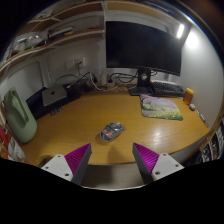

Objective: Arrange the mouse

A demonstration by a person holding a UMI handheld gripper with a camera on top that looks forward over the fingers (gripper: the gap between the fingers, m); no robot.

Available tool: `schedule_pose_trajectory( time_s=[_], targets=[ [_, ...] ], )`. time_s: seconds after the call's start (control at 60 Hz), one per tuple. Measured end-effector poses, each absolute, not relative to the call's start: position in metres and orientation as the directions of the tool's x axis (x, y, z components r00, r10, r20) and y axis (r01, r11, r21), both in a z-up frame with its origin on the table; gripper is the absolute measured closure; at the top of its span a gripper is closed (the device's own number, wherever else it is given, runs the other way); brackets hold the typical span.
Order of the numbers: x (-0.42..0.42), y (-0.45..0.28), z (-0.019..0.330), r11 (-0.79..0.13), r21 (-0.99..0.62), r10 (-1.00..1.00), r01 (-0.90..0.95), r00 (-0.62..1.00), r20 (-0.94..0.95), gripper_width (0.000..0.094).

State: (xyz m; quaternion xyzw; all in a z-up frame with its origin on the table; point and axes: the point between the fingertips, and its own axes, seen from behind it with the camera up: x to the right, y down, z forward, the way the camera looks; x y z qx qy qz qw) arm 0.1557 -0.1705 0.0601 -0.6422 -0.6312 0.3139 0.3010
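The mouse (pixel 111 130) sits on the wooden desk (pixel 75 112), out in the open with nothing touching it. It looks gray and a bit shiny, but it is small from here, so I can't tell its buttons from its back end. Its long side seems to run from about 8 o'clock to 2 o'clock, tilted a little, not pointing straight at me.

From my claw (pixel 111 160), the mouse lies at 12 o'clock, straight ahead and just beyond my fingertips. It is lined up with the gap in the middle, so I think I need to go forward and down, not sideways.

My two fingers are spread apart and hold nothing. The pink pad on the left finger (pixel 77 157) and the pink pad on the right finger (pixel 146 158) have bare desk between them. Neither one touches the mouse.

Farther out, at about 2 o'clock from the mouse, a mouse mat (pixel 161 108) lies flat on the desk, well apart from the mouse. I guess the mouse should end up there. Behind that stands a big dark monitor (pixel 142 45). At about 9 o'clock from the mouse there is a green thing (pixel 19 116) standing near the desk's edge.

Because the mouse is tilted, I may need to turn my claw a bit so my fingers close across its short side.
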Motion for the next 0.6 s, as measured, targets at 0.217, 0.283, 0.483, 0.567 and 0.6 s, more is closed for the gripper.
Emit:
schedule_pose_trajectory(
  time_s=[0.217,0.283,0.483,0.567,0.6],
  targets=[
    [0.124,-0.173,0.024,-0.022,-0.786,0.999,0.618,-0.008,-0.034,0.0081],
    [0.112,-0.176,0.012,-0.019,-0.789,0.999,0.614,-0.012,-0.033,0.0080],
    [0.081,-0.185,-0.010,-0.013,-0.791,0.999,0.612,-0.024,-0.035,0.0081],
    [0.070,-0.187,-0.012,-0.012,-0.797,0.999,0.604,-0.025,-0.034,0.0078],
    [0.065,-0.188,-0.012,-0.010,-0.798,0.999,0.602,-0.026,-0.032,0.0081]
  ],
)
